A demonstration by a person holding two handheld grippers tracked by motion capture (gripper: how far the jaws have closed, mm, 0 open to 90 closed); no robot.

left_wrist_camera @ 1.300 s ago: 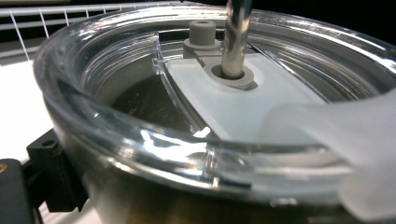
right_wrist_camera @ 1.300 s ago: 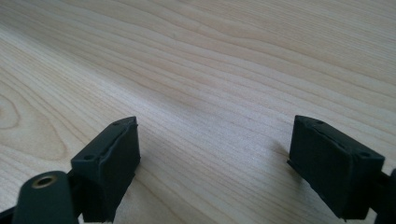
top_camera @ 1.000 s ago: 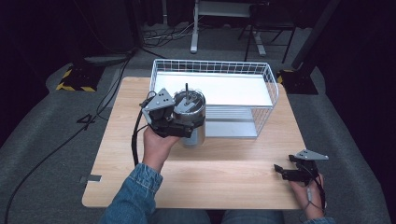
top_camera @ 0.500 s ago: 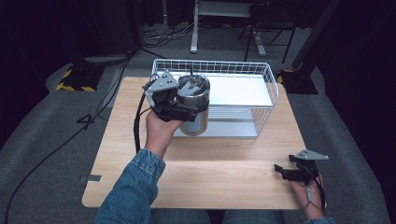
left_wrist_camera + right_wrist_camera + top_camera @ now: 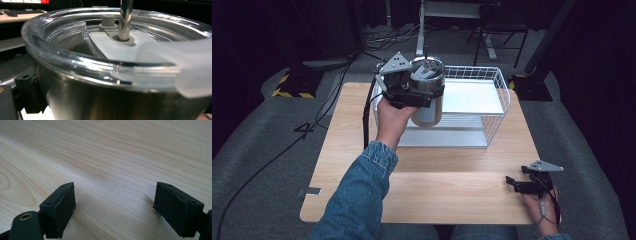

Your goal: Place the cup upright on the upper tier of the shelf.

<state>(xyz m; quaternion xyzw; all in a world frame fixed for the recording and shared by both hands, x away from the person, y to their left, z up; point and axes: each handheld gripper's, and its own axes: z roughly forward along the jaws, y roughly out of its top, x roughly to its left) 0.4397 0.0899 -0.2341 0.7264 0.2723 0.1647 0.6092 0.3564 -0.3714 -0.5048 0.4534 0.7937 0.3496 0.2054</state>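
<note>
The left tongs (image 5: 424,95) pinch a steel tumbler (image 5: 428,97) just under its rim and hold it in the air, upright, above the near left corner of the white wire basket (image 5: 492,107). The tumbler hangs over the basket's front edge, its base clear of the desk (image 5: 437,190). In the left gripper view the tumbler's clear plastic lid (image 5: 75,57) sits close to the camera, with a metal straw (image 5: 125,17) rising through a white slider (image 5: 110,47) in the lid's middle and a small grey plug (image 5: 108,21) just behind the straw. A dark jaw part shows against the steel wall at the lower left of that view. The hand that holds the left tongs comes out of a denim sleeve (image 5: 357,195), which reaches from the desk's near edge toward the basket.

The basket stands at the far middle of the desk with a white sheet (image 5: 472,97) lying flat inside it.

The right tongs (image 5: 524,182) rest on the desk well to the near right of the basket, close to the desk's near right corner. Their jaws are spread wide with bare wood grain between them.
</note>
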